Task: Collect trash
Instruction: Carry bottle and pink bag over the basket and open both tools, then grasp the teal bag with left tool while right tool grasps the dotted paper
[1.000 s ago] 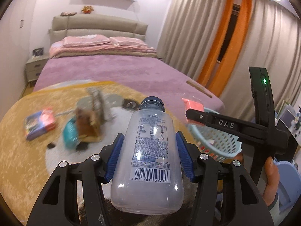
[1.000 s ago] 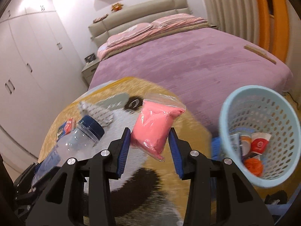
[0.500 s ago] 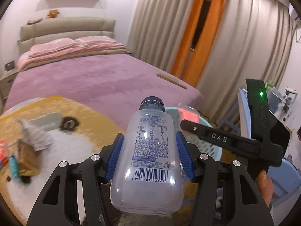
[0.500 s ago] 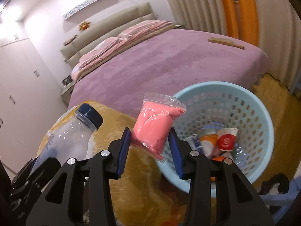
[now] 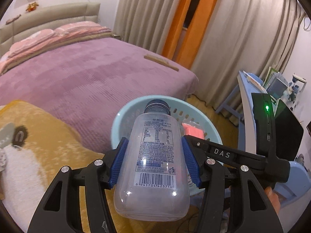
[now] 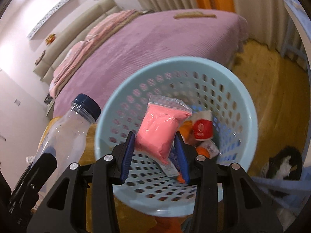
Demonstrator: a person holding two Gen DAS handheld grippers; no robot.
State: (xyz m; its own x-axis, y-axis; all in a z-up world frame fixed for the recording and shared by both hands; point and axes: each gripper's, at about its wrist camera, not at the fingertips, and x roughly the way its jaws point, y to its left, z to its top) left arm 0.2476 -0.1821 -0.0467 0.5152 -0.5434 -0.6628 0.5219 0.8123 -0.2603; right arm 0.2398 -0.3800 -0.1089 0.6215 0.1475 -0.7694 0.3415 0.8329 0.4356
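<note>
Nearest the left wrist camera, the left gripper point(image 5: 153, 163) clamps its blue pads on a clear plastic bottle point(image 5: 154, 153) with a dark cap, the cap pointing toward twelve o'clock over the near rim of a pale blue perforated basket point(image 5: 124, 120). In the right wrist view, the right gripper point(image 6: 154, 153) pinches a sealed bag of pink powder point(image 6: 159, 130) above the basket's open mouth, with the bottle at its nine o'clock and a red-and-white cup point(image 6: 202, 129) and other wrappers lying inside the basket at three o'clock. Farther off, at twelve o'clock, a bed with a purple cover point(image 5: 87, 81) runs back to beige and orange curtains point(image 5: 175, 19).
</note>
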